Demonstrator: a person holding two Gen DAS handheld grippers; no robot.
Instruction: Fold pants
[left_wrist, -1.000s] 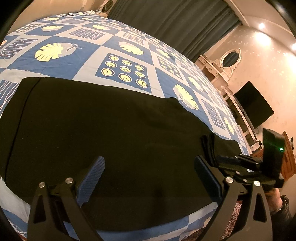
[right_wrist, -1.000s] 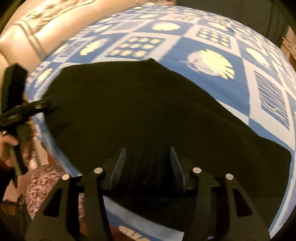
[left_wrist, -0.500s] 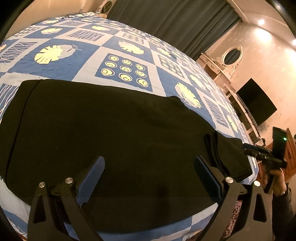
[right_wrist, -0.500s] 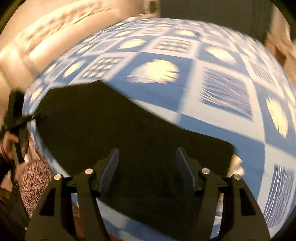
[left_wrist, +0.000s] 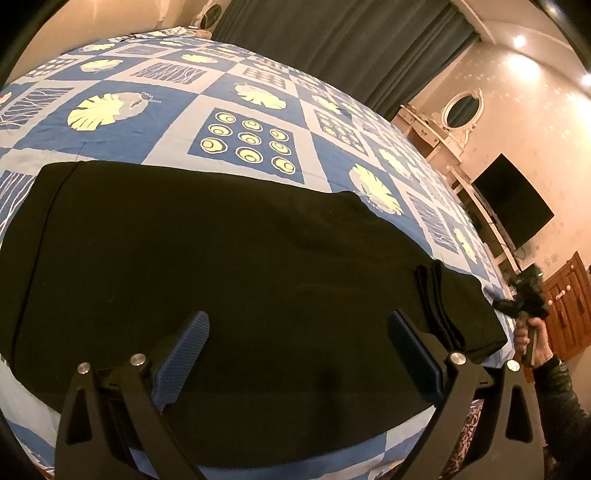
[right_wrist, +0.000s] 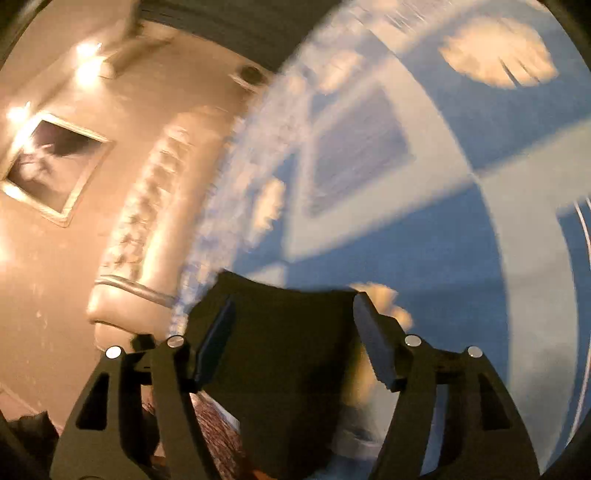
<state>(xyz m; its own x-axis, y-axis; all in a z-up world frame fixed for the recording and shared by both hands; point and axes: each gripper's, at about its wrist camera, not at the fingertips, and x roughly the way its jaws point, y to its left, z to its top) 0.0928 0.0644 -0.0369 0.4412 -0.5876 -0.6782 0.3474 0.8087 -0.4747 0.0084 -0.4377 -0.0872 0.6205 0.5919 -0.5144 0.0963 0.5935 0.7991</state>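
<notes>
The black pants (left_wrist: 229, 266) lie flat across the near part of the bed, with a folded-over end at the right (left_wrist: 461, 306). My left gripper (left_wrist: 295, 354) is open and empty, low over the pants near the bed's front edge. My right gripper (right_wrist: 293, 336) is open and empty; it shows in the left wrist view (left_wrist: 524, 299), held in a hand off the right end of the pants. In the blurred right wrist view a corner of the pants (right_wrist: 284, 332) lies between the fingers, not gripped.
The bed has a blue and white patterned cover (left_wrist: 243, 140). A padded headboard (right_wrist: 147, 221) and framed picture (right_wrist: 51, 166) stand beyond it. A dressing table with oval mirror (left_wrist: 458, 110), a dark TV (left_wrist: 513, 203) and a wooden door (left_wrist: 569, 302) line the right wall.
The right gripper has pulled away rightward off the end of the pants and swung its view toward the headboard. The left gripper has barely moved.
</notes>
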